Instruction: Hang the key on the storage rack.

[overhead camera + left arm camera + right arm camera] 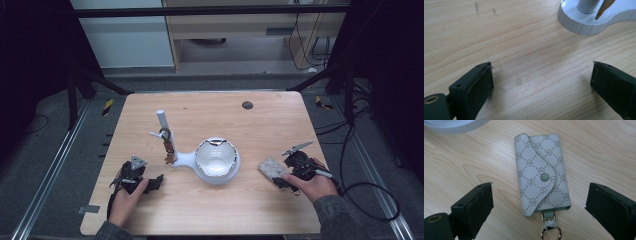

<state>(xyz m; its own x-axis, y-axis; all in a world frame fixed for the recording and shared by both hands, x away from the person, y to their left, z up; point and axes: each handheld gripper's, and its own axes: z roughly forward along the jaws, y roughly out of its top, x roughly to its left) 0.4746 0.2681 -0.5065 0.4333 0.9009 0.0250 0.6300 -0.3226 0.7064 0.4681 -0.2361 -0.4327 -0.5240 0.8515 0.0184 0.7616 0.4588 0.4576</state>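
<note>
A small grey patterned key pouch (pixel 541 175) with a snap flap and a metal ring lies flat on the wooden table (pixel 260 125), at the right in the high view (pixel 272 168). My right gripper (pixel 539 205) stands open over it, one jaw on each side, pads apart from the pouch; in the high view that gripper (pixel 290 180) sits just right of the pouch. My left gripper (pixel 541 82) is open above bare wood, near the front left (pixel 150 182). A white stand (pixel 212 160) with a round dish, an upright post (pixel 163 122) and a hanging brown tag stands mid-table.
The stand's ribbed white base (pixel 584 23) lies just ahead of the left jaws. A dark round hole (pixel 247 105) marks the table's far side. Cables trail off the right edge. Dark frame bars flank the table.
</note>
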